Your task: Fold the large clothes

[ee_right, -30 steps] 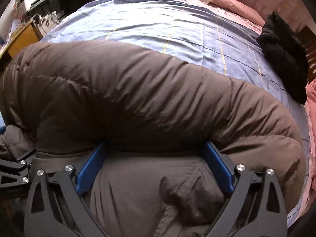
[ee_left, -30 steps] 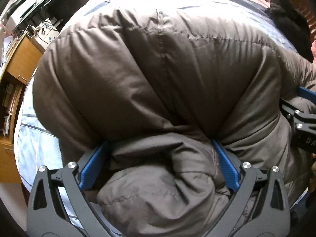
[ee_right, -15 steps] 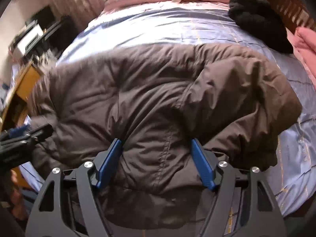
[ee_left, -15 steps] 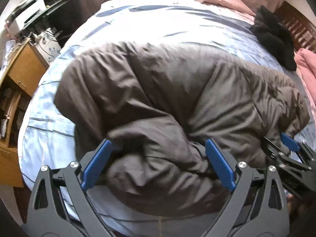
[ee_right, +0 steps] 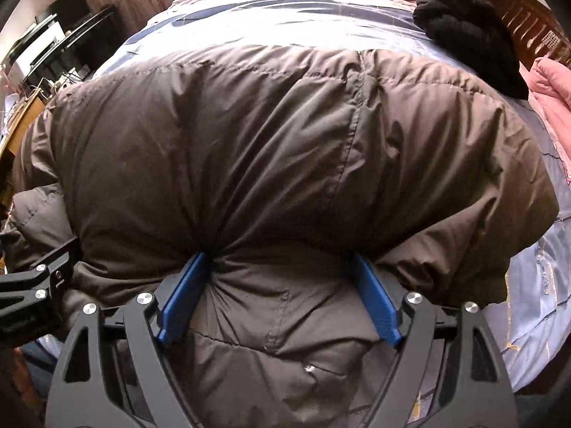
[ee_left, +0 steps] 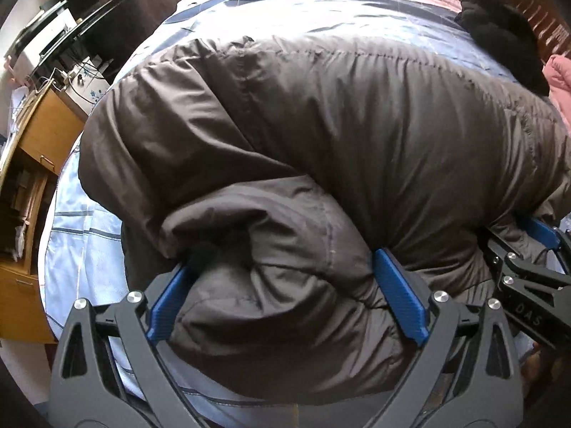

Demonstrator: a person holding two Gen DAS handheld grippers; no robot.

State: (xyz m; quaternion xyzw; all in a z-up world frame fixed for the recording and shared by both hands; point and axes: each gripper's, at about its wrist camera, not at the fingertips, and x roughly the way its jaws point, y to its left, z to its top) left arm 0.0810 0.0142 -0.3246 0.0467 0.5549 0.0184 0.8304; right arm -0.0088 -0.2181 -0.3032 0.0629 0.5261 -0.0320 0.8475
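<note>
A big brown puffer jacket [ee_left: 357, 135] lies bunched and doubled over on the blue bed; it also fills the right wrist view [ee_right: 271, 149]. My left gripper [ee_left: 285, 289] has its blue pads wide apart with a thick roll of the jacket pressed between them. My right gripper [ee_right: 282, 292] grips a thick bunch of the jacket's near edge the same way. The right gripper shows at the right edge of the left wrist view [ee_left: 528, 271], and the left gripper at the left edge of the right wrist view [ee_right: 39, 285]. The jacket's underside is hidden.
The blue bedspread [ee_right: 285, 10] stretches beyond the jacket. A black garment [ee_right: 464, 32] lies at the far right, by pink bedding [ee_right: 549, 85]. A wooden cabinet [ee_left: 32, 164] and a desk with electronics [ee_left: 53, 42] stand left of the bed.
Both grippers swung up and back, then came down close again with the jacket held. The jacket now sits as a thicker doubled bundle; the right gripper's jaws stand slightly wider.
</note>
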